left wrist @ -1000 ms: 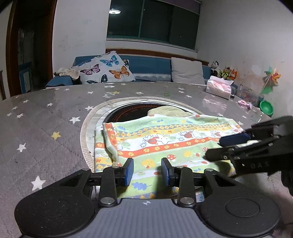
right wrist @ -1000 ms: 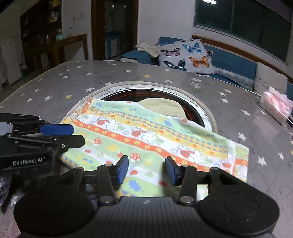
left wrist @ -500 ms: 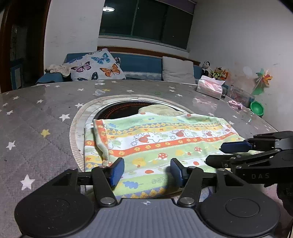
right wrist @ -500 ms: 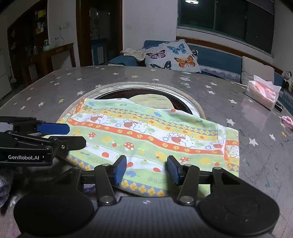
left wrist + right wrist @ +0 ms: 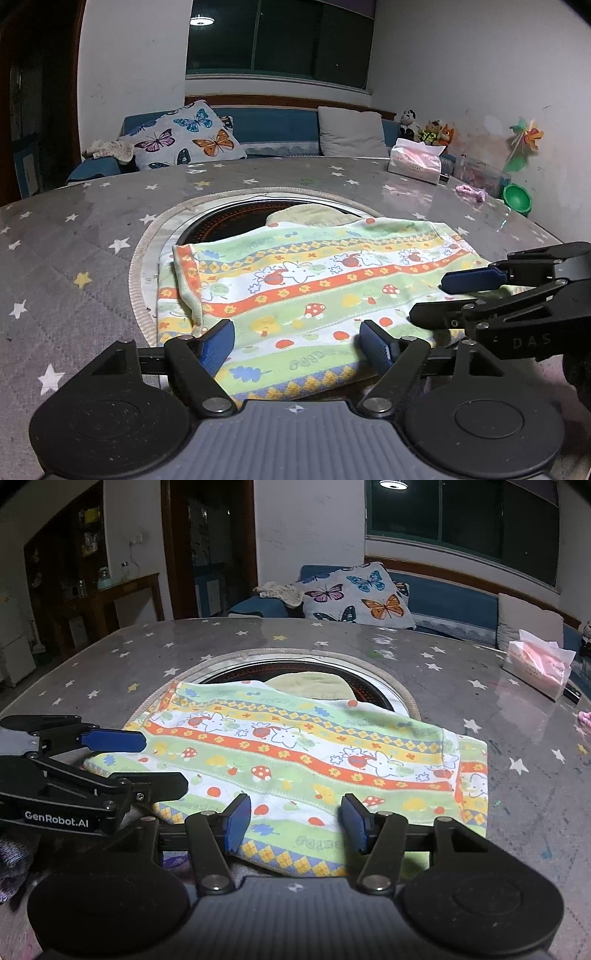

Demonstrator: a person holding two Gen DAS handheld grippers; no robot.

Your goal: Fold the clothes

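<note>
A patterned towel (image 5: 306,291), striped in green, orange and yellow with mushrooms and small animals, lies folded across the middle of the frame on the star-printed counter (image 5: 74,236), partly covering a dark round inset (image 5: 229,221) ringed by a pale border. Its left edge is turned over in a narrow flap, and a pale yellow cloth (image 5: 310,218) shows just behind it inside the inset. The left gripper (image 5: 297,341) sits at the lower centre of the left wrist view with its blue-padded jaws spread wide over the towel's near edge, holding nothing. The right gripper (image 5: 293,819) is likewise spread apart above the near hem in its own view, empty. Each gripper appears from the side in the other's view, the right gripper at the right edge over the towel's corner. A tissue pack (image 5: 415,164) stands at the counter's upper right, near a green bowl (image 5: 517,197). A butterfly cushion (image 5: 184,136) rests on the blue sofa (image 5: 280,127) behind.
</note>
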